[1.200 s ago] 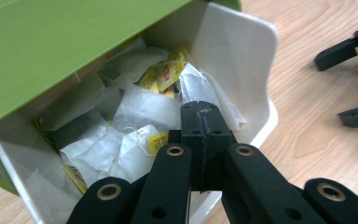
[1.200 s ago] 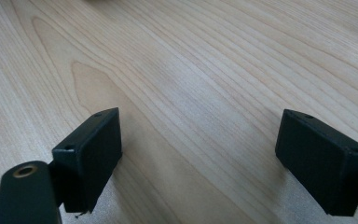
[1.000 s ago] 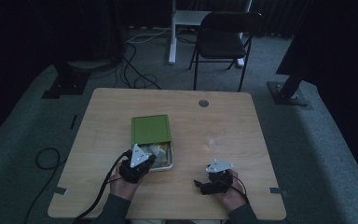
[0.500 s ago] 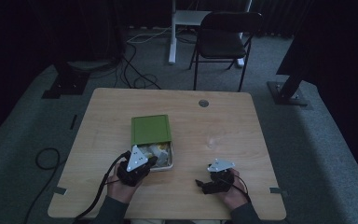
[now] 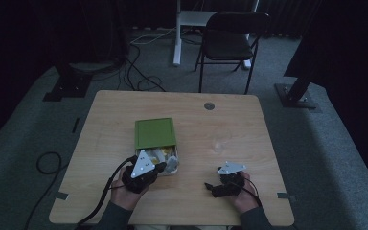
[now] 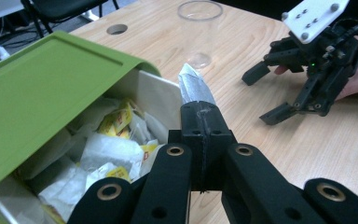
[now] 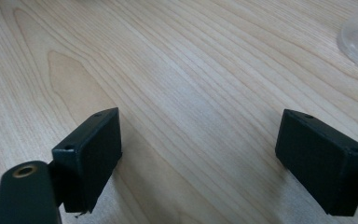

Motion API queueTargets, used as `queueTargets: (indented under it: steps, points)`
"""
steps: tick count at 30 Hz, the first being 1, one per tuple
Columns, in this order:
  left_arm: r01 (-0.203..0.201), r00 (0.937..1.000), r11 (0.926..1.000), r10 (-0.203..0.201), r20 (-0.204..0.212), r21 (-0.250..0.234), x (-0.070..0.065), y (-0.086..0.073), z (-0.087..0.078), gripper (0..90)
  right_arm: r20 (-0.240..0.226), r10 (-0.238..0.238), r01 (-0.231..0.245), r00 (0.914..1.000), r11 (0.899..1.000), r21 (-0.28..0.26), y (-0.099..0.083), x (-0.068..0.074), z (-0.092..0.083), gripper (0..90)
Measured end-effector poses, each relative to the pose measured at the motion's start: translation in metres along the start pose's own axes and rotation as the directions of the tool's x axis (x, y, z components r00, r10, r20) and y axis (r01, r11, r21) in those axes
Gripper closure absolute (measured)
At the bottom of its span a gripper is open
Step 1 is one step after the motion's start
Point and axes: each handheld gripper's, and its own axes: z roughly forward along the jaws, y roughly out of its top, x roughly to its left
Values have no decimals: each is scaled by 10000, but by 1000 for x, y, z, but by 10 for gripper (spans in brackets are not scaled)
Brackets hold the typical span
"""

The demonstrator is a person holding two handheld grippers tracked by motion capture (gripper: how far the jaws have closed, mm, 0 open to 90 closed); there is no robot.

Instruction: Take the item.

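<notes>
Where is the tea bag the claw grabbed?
In the left gripper view, the tea bag sticks up from the shut left gripper, beside the green box.

Each matte black two-jaw gripper, left and right, carried a pale grey three-cornered plate dotted with screws; brass-ringed pivots studded the left one's linkage, a green light glowed on the right, and black cables trailed nearward past dark sleeves.

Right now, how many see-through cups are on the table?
1. The clear cup stands upright on the table, past the green box and the tea bag that the left gripper holds.
</notes>
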Motion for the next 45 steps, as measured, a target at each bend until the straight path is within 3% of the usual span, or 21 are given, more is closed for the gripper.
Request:
queueTargets:
  steps: [27, 45]
  points:
    - [-202, 9958, 9996, 220, 886, -204, -2, 24, 21, 900, 73, 82, -82, 9999, 10000, -18, -5, -12, -5, 139]
    - [-335, 9954, 9993, 350, 897, -181, 2, 36, 41, 900, 100, 125, -124, 9999, 9999, -25, -5, -11, -5, 140]
